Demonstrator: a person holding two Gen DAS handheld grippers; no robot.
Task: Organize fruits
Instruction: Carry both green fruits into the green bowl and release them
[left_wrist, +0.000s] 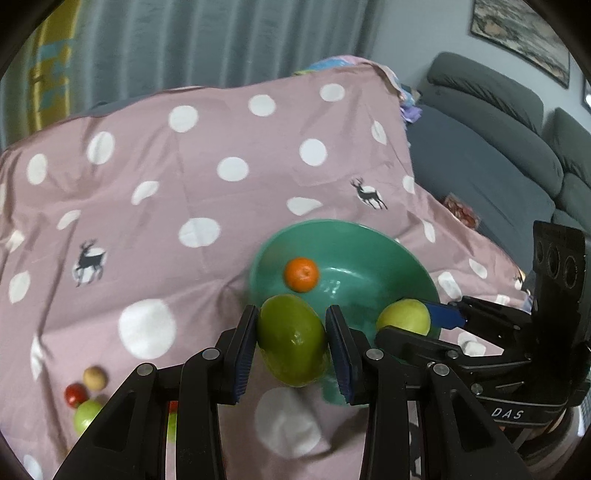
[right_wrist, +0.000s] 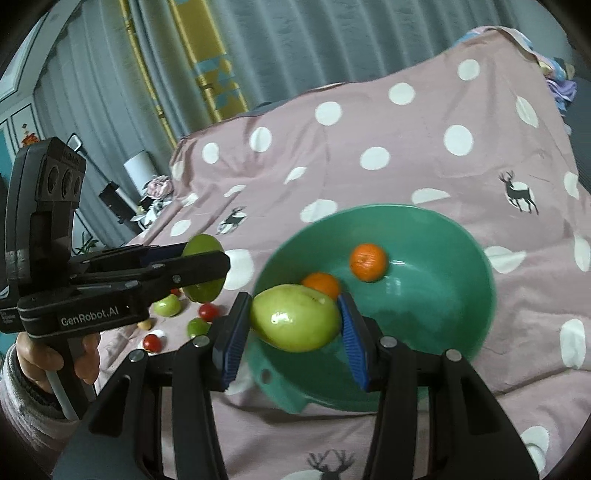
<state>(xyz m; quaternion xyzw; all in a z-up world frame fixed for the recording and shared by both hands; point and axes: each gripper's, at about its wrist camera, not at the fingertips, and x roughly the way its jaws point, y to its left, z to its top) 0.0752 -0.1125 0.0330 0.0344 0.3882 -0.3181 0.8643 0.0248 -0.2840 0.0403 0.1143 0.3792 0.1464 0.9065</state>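
Note:
My left gripper (left_wrist: 291, 326) is shut on a dark green oval fruit (left_wrist: 290, 356), held above the near left rim of a teal bowl (left_wrist: 388, 266). In the left wrist view one orange (left_wrist: 301, 274) shows inside the bowl. My right gripper (right_wrist: 294, 314) is shut on a pale yellow-green fruit (right_wrist: 295, 328) over the bowl's (right_wrist: 443, 295) near left edge. Two oranges (right_wrist: 368, 262) (right_wrist: 320, 284) lie in the bowl behind it. Each gripper shows in the other's view: the right gripper (left_wrist: 412, 325) with its pale fruit (left_wrist: 404, 315), the left gripper (right_wrist: 203, 266) with its green fruit (right_wrist: 201, 245).
A pink polka-dot cloth (left_wrist: 184, 177) covers the surface. Several small fruits lie on it to the left: a brown one (left_wrist: 95, 377), a red one (left_wrist: 75, 394), a green one (left_wrist: 86, 415). A grey sofa (left_wrist: 498, 155) stands on the right and curtains hang behind. A person's hand (right_wrist: 33, 362) grips the left handle.

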